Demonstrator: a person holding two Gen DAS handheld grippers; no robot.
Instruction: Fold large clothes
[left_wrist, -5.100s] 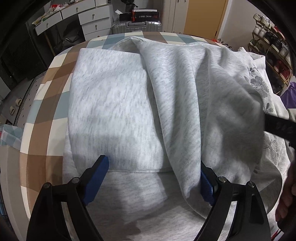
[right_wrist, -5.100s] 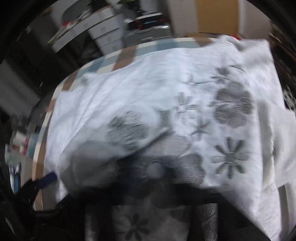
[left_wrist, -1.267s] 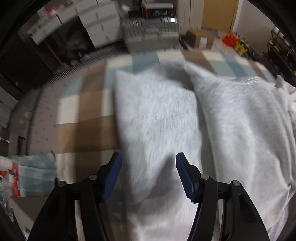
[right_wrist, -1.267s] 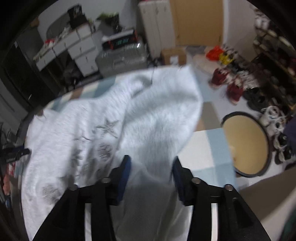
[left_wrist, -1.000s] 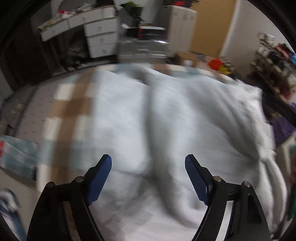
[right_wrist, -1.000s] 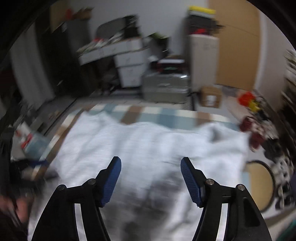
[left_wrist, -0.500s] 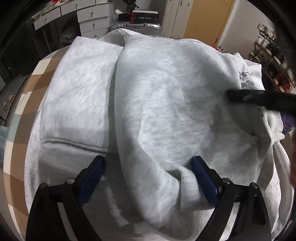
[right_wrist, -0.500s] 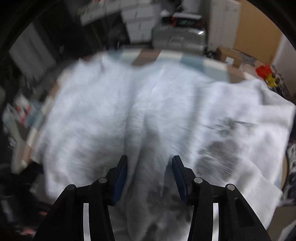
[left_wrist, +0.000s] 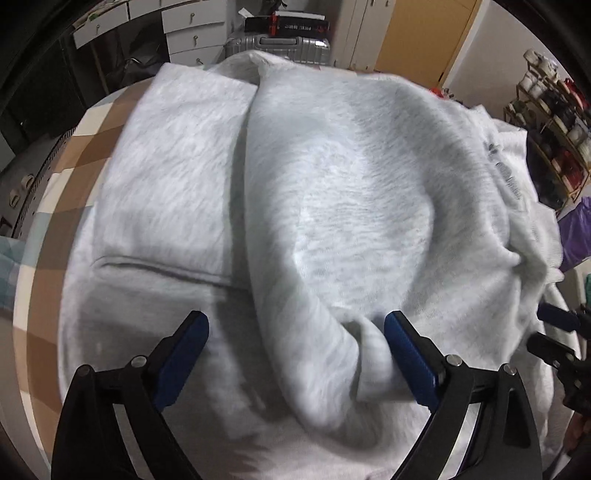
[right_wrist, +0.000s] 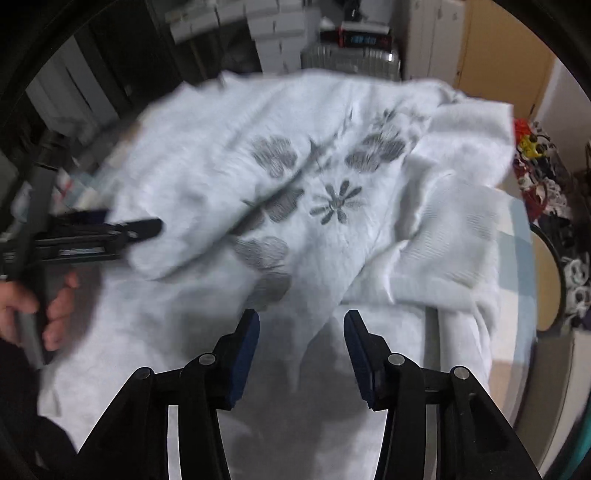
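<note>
Already half folded, the grey sweatshirt (left_wrist: 332, 192) covers most of the checked bench (left_wrist: 70, 155), one side laid flat, the other heaped in a thick roll running toward me. Its flower print (right_wrist: 332, 201) faces my right camera, beside a ribbed hem (right_wrist: 454, 236) bunched at the bench's far edge.

My left hand-held gripper (left_wrist: 295, 343) points steeply down with its jaws spread wide, having just opened further; the cuff end of the roll (left_wrist: 365, 354) lies between them, against the right pad but not pinched. My right hand-held gripper (right_wrist: 301, 339) has just narrowed to about half open over a hanging fold (right_wrist: 317, 295), which lies between the jaws unclamped.

My judgement: the step is taking fresh holds for the next fold. To do it well, I should bite the full thickness of each edge, not only the top layer, and lift both sides evenly so the flat half stays undisturbed.
</note>
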